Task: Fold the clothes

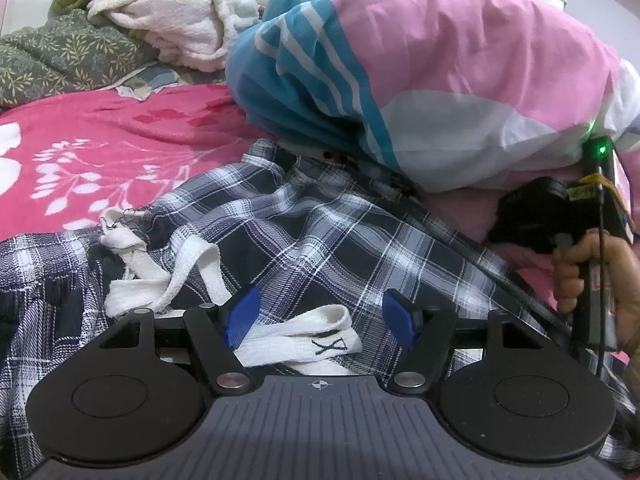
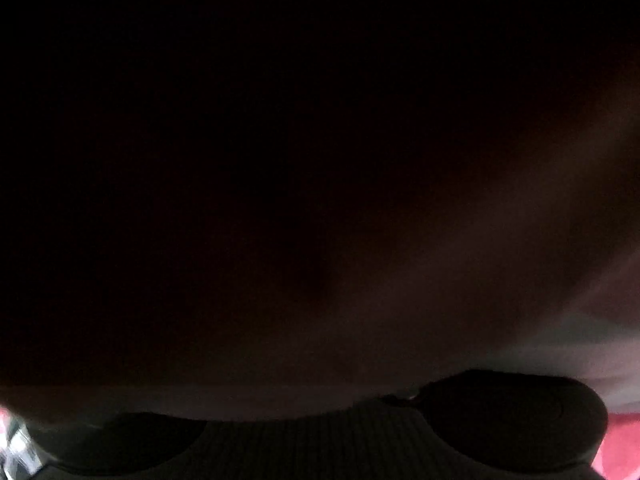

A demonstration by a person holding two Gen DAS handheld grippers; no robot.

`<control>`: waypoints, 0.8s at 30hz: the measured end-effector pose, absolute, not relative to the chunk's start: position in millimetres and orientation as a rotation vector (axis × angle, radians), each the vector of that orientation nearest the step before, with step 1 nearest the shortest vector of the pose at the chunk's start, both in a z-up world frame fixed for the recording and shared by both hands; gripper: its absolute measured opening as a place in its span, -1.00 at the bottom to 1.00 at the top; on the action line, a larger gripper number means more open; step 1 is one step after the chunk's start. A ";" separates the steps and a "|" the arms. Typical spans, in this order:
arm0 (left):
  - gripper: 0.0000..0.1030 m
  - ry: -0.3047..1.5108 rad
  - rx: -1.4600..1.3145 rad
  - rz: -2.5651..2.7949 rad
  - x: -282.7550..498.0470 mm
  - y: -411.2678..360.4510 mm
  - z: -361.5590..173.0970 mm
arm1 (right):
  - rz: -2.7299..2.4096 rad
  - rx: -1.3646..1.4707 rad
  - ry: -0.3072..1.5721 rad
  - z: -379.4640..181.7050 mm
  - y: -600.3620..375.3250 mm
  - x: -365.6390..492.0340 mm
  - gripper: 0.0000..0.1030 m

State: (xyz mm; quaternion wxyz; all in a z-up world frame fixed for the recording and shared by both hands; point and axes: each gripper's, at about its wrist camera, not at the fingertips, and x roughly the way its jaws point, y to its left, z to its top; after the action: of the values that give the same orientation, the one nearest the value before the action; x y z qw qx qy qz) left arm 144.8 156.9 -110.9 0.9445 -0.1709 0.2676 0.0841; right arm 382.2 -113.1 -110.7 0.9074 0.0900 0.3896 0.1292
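Observation:
A black-and-white plaid garment (image 1: 304, 232) lies spread on the bed, with its white drawstring (image 1: 304, 344) loose across it. My left gripper (image 1: 322, 318) hovers just over the drawstring, its blue pads (image 1: 244, 316) wide apart and gripping nothing. At the right, a hand (image 1: 588, 276) holds my right gripper's black body (image 1: 532, 216), whose front end is pushed under a pink, blue and white duvet (image 1: 440, 80) beside the garment's far edge. The right wrist view is almost black, covered by cloth. Only the gripper's base (image 2: 320, 440) shows there, and its fingers are hidden.
The bed has a pink floral sheet (image 1: 100, 140). A green leaf-patterned quilt (image 1: 68, 60) and a crumpled white fleece blanket (image 1: 172, 12) lie at the back left. The bulky duvet fills the back right.

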 end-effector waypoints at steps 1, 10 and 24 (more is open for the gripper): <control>0.32 0.545 -0.349 0.172 144.8 157.0 -110.9 | 0.278 0.178 0.812 -109.7 -115.2 378.0 -0.82; 0.32 0.546 -0.358 0.174 144.9 158.3 -111.0 | 0.524 0.039 0.889 -82.3 -140.6 310.2 -0.15; 0.32 0.549 -0.356 0.188 146.0 158.7 -110.4 | 0.463 -0.157 0.815 -95.6 -97.8 318.2 -0.79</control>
State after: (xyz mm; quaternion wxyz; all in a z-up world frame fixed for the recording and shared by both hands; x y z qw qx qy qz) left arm 146.0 158.7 -110.4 0.9425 -0.1748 0.2694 0.0923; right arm 318.2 -97.8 -95.6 0.8893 -0.0754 0.3921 0.2230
